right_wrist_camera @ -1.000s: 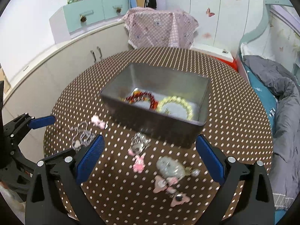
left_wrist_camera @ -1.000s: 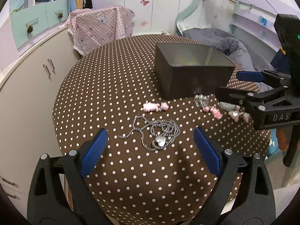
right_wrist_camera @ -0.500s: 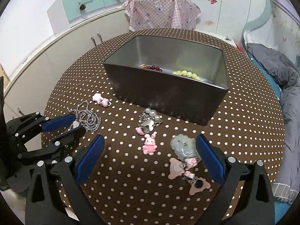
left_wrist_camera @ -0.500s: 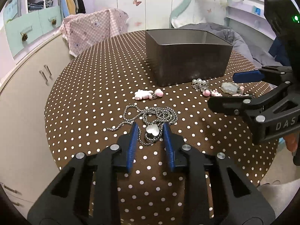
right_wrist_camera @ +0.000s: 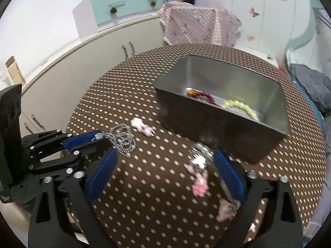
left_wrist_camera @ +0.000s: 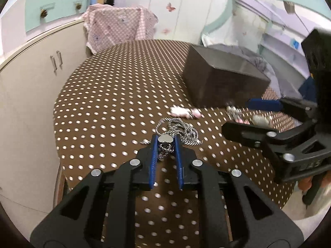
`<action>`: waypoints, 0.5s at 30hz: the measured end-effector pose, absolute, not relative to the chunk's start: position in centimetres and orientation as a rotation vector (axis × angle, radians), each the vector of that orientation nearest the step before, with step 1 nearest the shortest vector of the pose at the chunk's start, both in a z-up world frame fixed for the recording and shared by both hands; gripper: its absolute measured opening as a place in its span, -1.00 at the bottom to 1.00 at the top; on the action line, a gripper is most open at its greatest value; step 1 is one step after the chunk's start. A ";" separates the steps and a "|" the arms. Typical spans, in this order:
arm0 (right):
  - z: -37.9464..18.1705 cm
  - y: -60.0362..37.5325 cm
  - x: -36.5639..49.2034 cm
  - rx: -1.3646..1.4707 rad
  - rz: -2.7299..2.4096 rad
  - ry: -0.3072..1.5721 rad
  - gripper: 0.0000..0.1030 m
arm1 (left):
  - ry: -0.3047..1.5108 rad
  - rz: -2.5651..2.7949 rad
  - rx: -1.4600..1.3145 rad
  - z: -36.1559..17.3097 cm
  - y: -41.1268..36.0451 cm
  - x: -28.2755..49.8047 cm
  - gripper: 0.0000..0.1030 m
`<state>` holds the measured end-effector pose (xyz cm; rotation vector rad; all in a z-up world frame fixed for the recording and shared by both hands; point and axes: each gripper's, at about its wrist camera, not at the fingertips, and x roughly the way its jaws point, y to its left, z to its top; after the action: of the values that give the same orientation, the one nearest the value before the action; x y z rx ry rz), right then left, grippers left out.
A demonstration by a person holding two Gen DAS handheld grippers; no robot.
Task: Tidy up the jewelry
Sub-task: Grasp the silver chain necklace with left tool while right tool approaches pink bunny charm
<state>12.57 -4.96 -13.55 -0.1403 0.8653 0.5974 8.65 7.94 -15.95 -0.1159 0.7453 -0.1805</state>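
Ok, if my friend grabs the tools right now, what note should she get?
Left tool: closing on the silver heart necklace, chain trailing on the table.
Right tool: open, closing, around the pearl charm; pads not touching it.
Done: red beads and yellow beads are in the grey box.
Left: necklace, pink charm, pearl charm, pink bunny go in the box.

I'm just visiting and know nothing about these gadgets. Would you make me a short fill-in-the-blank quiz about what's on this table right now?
1. The left hand-held gripper pinches a silver pendant shaped like a ____.
2. The tablecloth is brown with white ____.
3. Inside the grey box lie a red bracelet and a ____ one.
4. The pendant's chain is ____ in colour.

Missing words: heart; dots; yellow; silver
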 end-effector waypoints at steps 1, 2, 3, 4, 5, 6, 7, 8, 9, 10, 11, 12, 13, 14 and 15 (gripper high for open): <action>-13.6 -4.7 12.8 -0.137 0.610 0.870 0.43 | 0.729 -0.183 -0.132 -15.8 8.3 8.7 -0.69; -13.8 -4.4 13.1 -0.133 0.624 0.877 0.23 | 0.716 -0.182 -0.142 -15.7 8.6 8.6 -0.69; -13.9 -3.9 13.4 -0.130 0.647 0.882 0.15 | 0.707 -0.176 -0.150 -15.6 8.8 8.7 -0.69; -13.8 -3.8 13.5 -0.128 0.663 0.884 0.00 | 0.699 -0.170 -0.156 -15.5 9.1 8.9 -0.69; -13.9 -3.4 13.9 -0.124 0.678 0.886 -0.10 | 0.686 -0.166 -0.170 -15.4 9.4 8.9 -0.69; -14.1 -3.0 14.2 -0.126 0.675 0.893 -0.16 | 0.678 -0.165 -0.185 -15.4 9.7 9.1 -0.69; -14.2 -2.7 14.4 -0.132 0.668 0.897 -0.24 | 0.678 -0.159 -0.196 -15.4 10.0 9.3 -0.69; -14.4 -2.4 14.7 -0.142 0.654 0.901 -0.27 | 0.678 -0.150 -0.200 -15.4 10.2 9.5 -0.69; -14.5 -2.3 15.0 -0.145 0.646 0.906 -0.29 | 0.677 -0.139 -0.206 -15.5 10.5 9.7 -0.69; -14.7 -2.1 15.2 -0.143 0.647 0.914 -0.34 | 0.676 -0.139 -0.212 -15.5 10.8 9.9 -0.69; -14.8 -1.9 15.3 -0.143 0.652 0.919 -0.38 | 0.675 -0.141 -0.221 -15.5 11.0 10.0 -0.69; -14.8 -1.6 15.4 -0.159 0.651 0.915 -0.50 | 0.675 -0.144 -0.226 -15.5 11.1 10.1 -0.69; -14.9 -1.5 15.2 -0.179 0.647 0.906 -0.69 | 0.674 -0.143 -0.226 -15.5 11.2 10.1 -0.69; -15.0 -1.4 15.0 -0.195 0.643 0.901 -0.77 | 0.672 -0.141 -0.223 -15.4 11.2 10.1 -0.69; -15.0 -1.3 14.9 -0.206 0.642 0.899 -0.77 | 0.670 -0.141 -0.219 -15.4 11.1 10.2 -0.69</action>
<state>14.95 -1.28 -15.01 -0.2055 0.8992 0.6416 10.16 11.13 -15.37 -0.2190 0.6699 -0.1407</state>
